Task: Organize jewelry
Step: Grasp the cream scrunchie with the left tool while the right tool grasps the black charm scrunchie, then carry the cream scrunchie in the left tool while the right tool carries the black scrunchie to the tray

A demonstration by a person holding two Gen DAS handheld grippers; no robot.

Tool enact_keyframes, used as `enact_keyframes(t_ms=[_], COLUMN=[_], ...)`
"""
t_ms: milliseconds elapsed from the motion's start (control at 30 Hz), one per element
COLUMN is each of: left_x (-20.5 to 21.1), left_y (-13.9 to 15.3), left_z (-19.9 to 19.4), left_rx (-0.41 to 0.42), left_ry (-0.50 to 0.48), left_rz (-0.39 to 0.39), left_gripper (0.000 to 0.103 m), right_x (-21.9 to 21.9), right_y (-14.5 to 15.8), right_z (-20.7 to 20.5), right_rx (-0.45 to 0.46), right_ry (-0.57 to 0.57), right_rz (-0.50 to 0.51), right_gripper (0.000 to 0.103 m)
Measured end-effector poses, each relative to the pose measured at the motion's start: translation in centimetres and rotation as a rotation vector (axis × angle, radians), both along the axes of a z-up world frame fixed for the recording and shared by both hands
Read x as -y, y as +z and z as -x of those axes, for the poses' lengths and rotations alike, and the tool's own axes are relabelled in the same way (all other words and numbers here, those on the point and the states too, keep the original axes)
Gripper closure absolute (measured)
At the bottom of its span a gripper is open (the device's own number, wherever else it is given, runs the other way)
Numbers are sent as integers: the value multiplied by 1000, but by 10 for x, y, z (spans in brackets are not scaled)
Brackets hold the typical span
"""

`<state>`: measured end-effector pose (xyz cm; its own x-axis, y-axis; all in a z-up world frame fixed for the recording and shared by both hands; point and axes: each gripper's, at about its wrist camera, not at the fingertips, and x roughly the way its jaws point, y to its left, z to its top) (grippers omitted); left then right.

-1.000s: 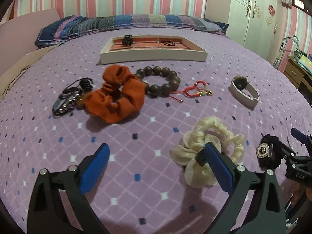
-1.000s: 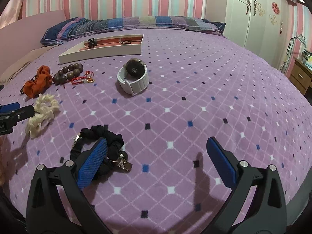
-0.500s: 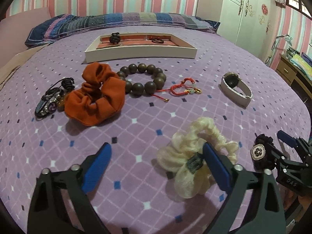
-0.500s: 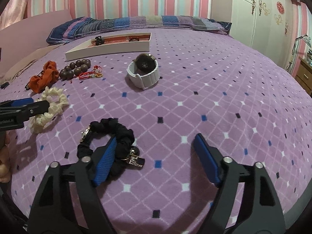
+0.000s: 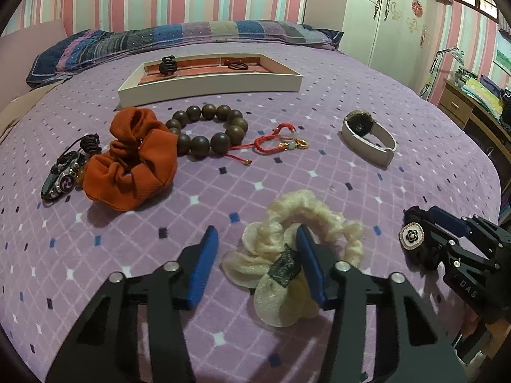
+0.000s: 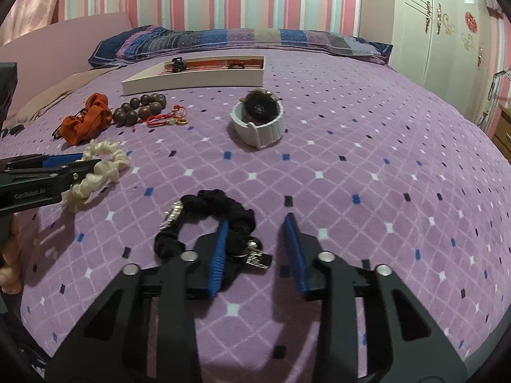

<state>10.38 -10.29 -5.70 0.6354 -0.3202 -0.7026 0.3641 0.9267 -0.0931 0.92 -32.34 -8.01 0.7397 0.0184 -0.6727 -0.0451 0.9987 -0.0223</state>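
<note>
My left gripper is open around the near left part of a cream scrunchie on the purple bedspread; it also shows in the right wrist view. My right gripper is open around the right side of a black scrunchie with metal charms; its white flower charm shows in the left wrist view. A white jewelry tray at the back holds a black clip and a dark ring.
An orange scrunchie, a dark wooden bead bracelet, a red cord bracelet, a black cord bracelet and a white-strapped watch lie on the bed. A pillow lies behind the tray. A wardrobe and desk stand right.
Both grippers have moved forward and lower over their scrunchies and their jaws have narrowed. The left now straddles part of the cream scrunchie, the right part of the black one.
</note>
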Motion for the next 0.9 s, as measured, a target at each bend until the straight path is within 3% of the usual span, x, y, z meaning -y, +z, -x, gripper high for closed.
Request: enact_keyframes(t_ms=[167,500,600,900], left_x=[0,-2,-2,-7], left_y=[0,2,5,10], left_z=[1,3,4,3], left_rx=[-7,-16,-11,-19], left_ry=[-19,-42,-42,-40], left_rz=[23,54,50,57], left_gripper=[70,79,87,91], right_x=[-3,-3,-3,-4], right_y=[1,4,5,11], right_z=[0,-1,-2,-8], right_rx=[1,3,7,12], right_ry=[10,10,10,12], right_rz=[0,-10,-12,-17], right_gripper=[80,80,80,82])
